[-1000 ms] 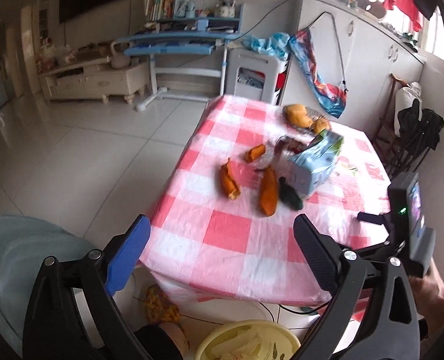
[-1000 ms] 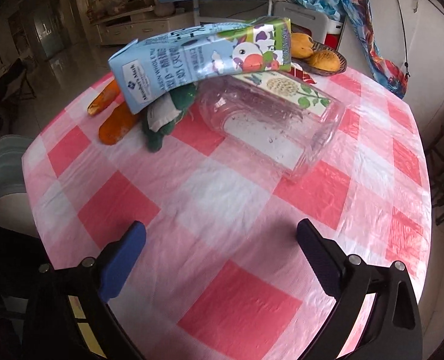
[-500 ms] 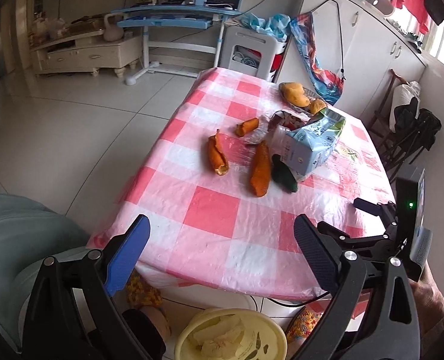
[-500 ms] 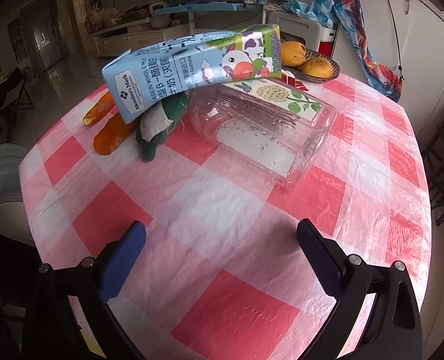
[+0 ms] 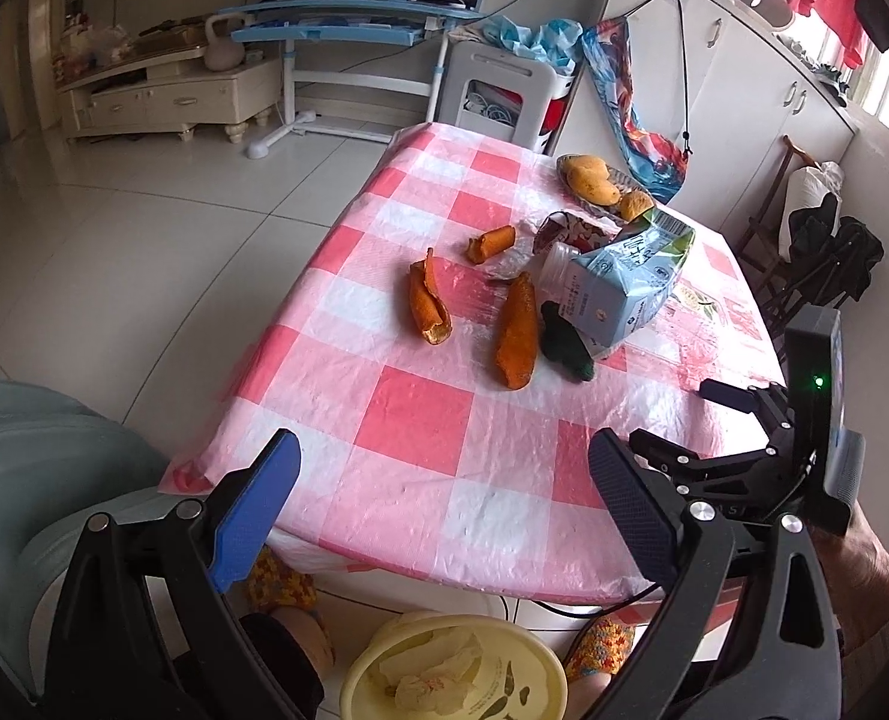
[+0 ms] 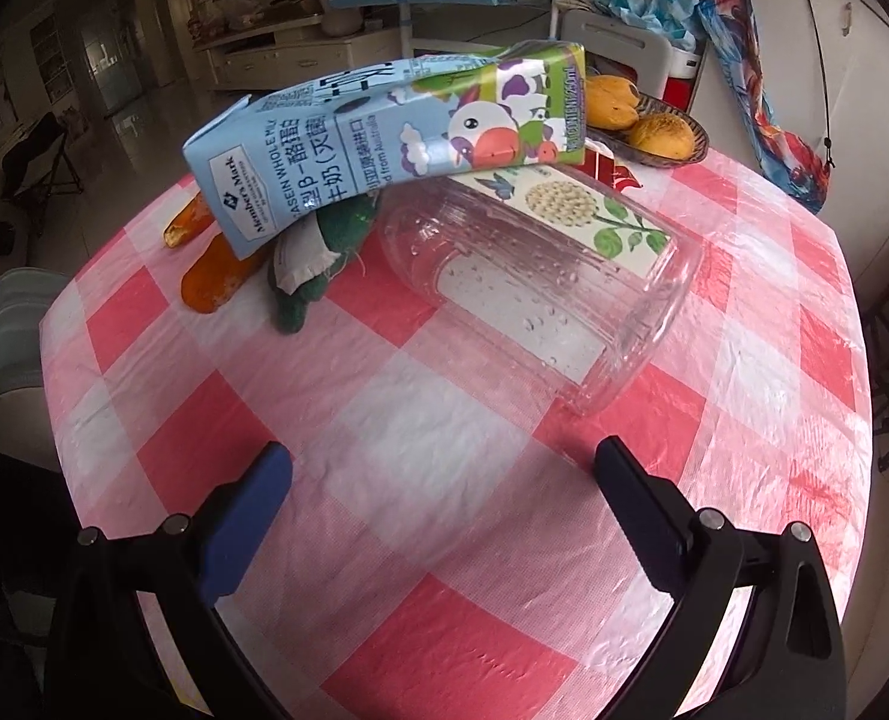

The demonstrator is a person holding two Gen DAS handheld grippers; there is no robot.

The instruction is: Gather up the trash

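On the pink checked tablecloth (image 5: 420,420) lies a heap of trash: a blue milk carton (image 6: 384,138) tilted over a clear plastic bottle (image 6: 540,276) on its side, a dark green rag (image 6: 318,258), and orange peels (image 5: 516,330) (image 5: 428,306) (image 5: 492,243). My left gripper (image 5: 438,504) is open over the near table edge, well short of the peels. My right gripper (image 6: 444,510) is open just in front of the bottle's base, empty. The right gripper (image 5: 738,414) also shows in the left wrist view, held by a hand (image 5: 864,570).
A yellow bin (image 5: 456,669) holding crumpled paper stands on the floor under the table's near edge. A basket of mangoes (image 6: 642,120) sits at the far end. A grey chair (image 5: 36,468) is at the left; dark chairs (image 5: 828,264) and cabinets at the right.
The left gripper has moved in closer over the table edge, with the peels now larger in view. The right gripper has crept nearer the bottle and carton. Both stay open.
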